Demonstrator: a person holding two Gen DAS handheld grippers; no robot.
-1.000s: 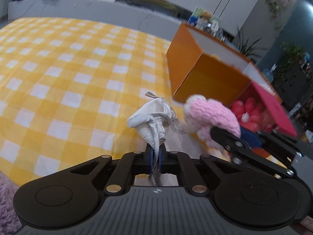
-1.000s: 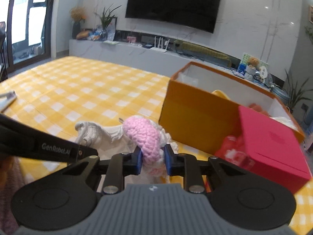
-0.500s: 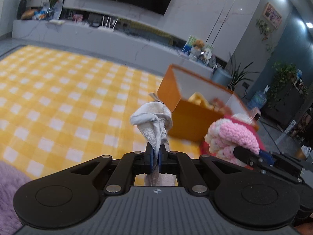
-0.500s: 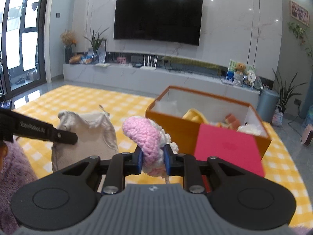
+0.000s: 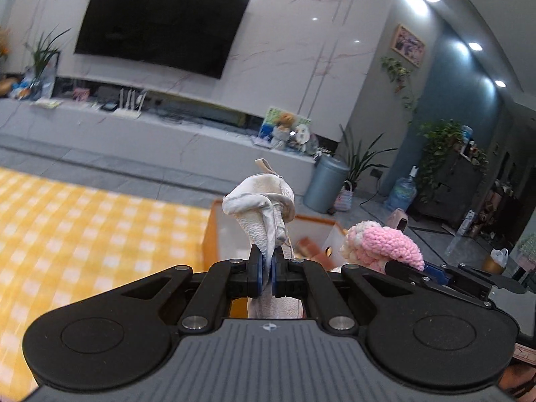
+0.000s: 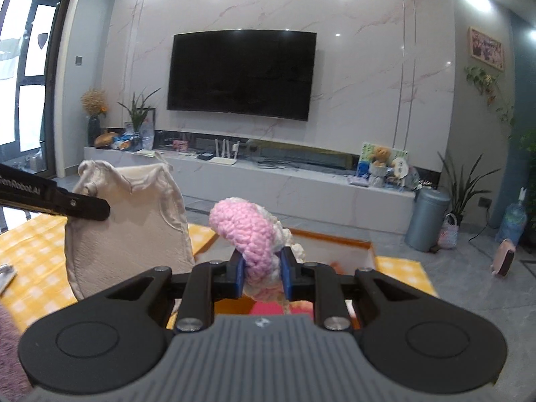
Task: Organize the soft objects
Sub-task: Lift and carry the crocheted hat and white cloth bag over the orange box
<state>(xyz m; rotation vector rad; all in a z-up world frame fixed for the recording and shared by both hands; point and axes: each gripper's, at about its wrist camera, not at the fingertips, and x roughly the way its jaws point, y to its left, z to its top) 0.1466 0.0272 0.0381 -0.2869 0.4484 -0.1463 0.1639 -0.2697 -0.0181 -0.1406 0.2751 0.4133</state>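
My left gripper (image 5: 266,268) is shut on a cream cloth pouch (image 5: 264,207), held up in the air; the pouch also shows in the right wrist view (image 6: 134,227). My right gripper (image 6: 260,269) is shut on a pink and white crocheted toy (image 6: 248,231), also lifted; it shows at the right of the left wrist view (image 5: 385,248). The orange box (image 5: 211,234) stands below and ahead of both grippers, its open top partly hidden behind them; its far rim shows in the right wrist view (image 6: 338,239).
The yellow checked cloth (image 5: 83,227) covers the surface to the left. A low white TV bench (image 6: 301,184) and a grey bin (image 6: 427,219) stand beyond. A fuzzy purple thing (image 6: 6,348) sits at the lower left edge.
Both grippers have risen with their loads and tilted up. The box and cloth have dropped lower in view; the pouch now hangs clear of the cloth.
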